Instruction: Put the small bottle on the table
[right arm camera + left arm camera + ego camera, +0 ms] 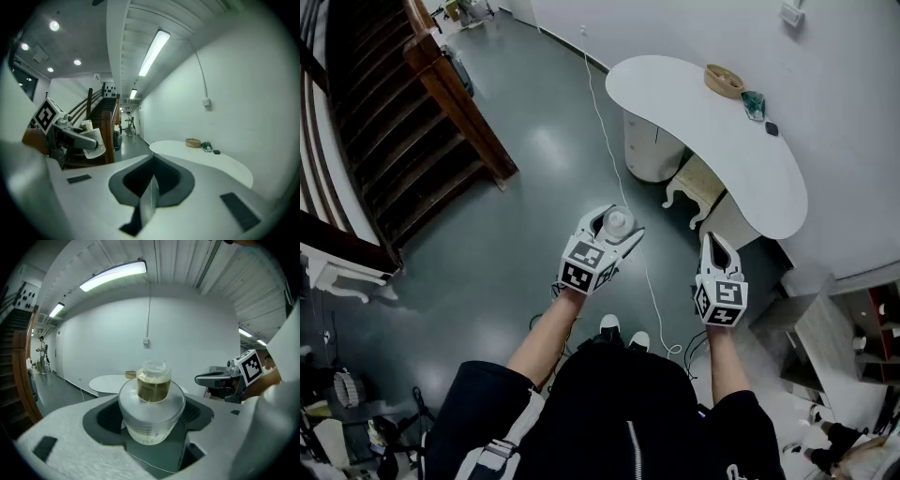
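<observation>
The person stands on the grey floor (525, 159), with wooden stairs (394, 122) off to their left and the white curved counter (694, 103) ahead to the right. The left gripper (616, 225) is held out in front, and its fingers (70, 437) stand wide and press on either side of the bottle (151, 404), a small clear one with yellowish contents and a clear cap. The bottle (619, 222) is up in the air above the floor, well short of the counter. The right gripper (712, 242) is beside it, nearer the counter's edge, with its fingers (149, 197) pressed together on nothing. A woven bowl (724, 80) sits on the counter's far part, and a white cable (609, 141) trails across the floor.
</observation>
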